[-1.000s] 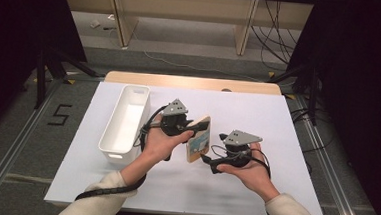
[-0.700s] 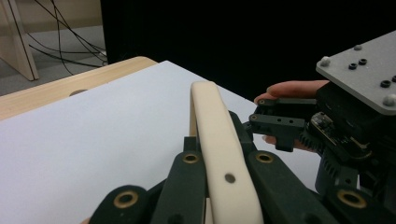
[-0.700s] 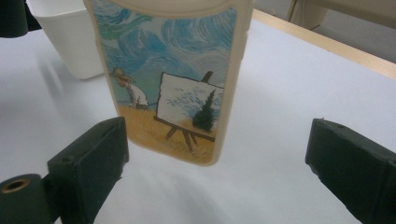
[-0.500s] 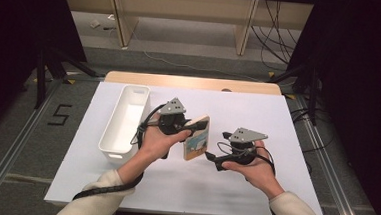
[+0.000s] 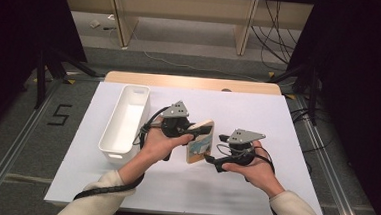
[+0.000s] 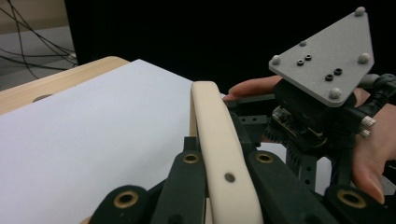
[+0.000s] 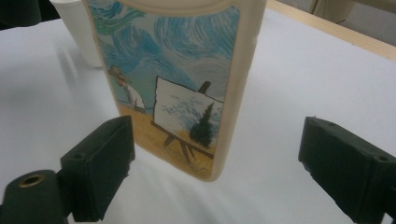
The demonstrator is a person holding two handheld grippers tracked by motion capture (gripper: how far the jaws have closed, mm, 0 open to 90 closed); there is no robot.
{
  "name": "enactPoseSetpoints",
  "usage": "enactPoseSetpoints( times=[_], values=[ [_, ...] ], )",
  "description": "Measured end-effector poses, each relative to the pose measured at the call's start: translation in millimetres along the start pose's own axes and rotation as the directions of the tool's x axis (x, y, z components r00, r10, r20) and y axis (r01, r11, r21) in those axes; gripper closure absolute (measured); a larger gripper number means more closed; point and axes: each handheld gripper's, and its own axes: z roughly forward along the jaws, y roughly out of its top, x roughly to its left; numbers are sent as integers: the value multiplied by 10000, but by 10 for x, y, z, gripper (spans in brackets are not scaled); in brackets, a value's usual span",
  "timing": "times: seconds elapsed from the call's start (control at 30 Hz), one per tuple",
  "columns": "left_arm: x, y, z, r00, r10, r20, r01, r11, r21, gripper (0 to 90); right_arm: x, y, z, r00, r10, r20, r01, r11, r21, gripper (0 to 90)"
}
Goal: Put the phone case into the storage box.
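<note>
Phone case [image 5: 199, 142], cream-rimmed with a painted back, is up off the bench [image 5: 277, 123] right now, pinched in the left gripper [image 5: 197, 132] near the middle of the white sheet. In the left gripper view the two black fingers [image 6: 187, 179] are clamped tight on the case's thin edge [image 6: 219, 140], one on each face, so that grip looks firm.

Over to the right gripper [image 5: 214, 158]: it sits just beside the case, low and to the case's right in the high view, its fingers aimed at the picture side. In the right gripper view the painted back [image 7: 175, 88] stands nearly upright, tipped a touch, long axis running up and down, and it hangs between the two spread fingers [image 7: 100, 161] without touching either. There's daylight on both sides, more on the right. Those jaws have just been closing in a little, yet they are wide and hold nothing.

So here's what the next move turns on, as I read it: the case lies straight ahead of the right fingers, broad face on, its lower end nearest them. A handover would call for the right hand to slide forward and close across the width, below where the left fingers grip. The white bin [image 5: 125, 123] waits well off to the left, nearer the left hand than the right.
</note>
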Motion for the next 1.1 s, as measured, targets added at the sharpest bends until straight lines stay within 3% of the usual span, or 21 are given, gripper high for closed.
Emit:
enactPoseSetpoints(
  times=[0.23,0.63,1.1],
  values=[
    [-27,4,16,9990,160,416,-159,9999,-31,879,7,-5,13,9996,-124,-257,125,9999,55,156],
    [-74,8,41,9968,298,745,-303,9995,60,880,-8,-24,31,9958,-332,-848,345,9993,141,208],
    [-86,13,47,9960,403,803,-411,9991,85,880,-12,-28,24,9888,-276,-1468,273,9996,-42,465]
  ],
)
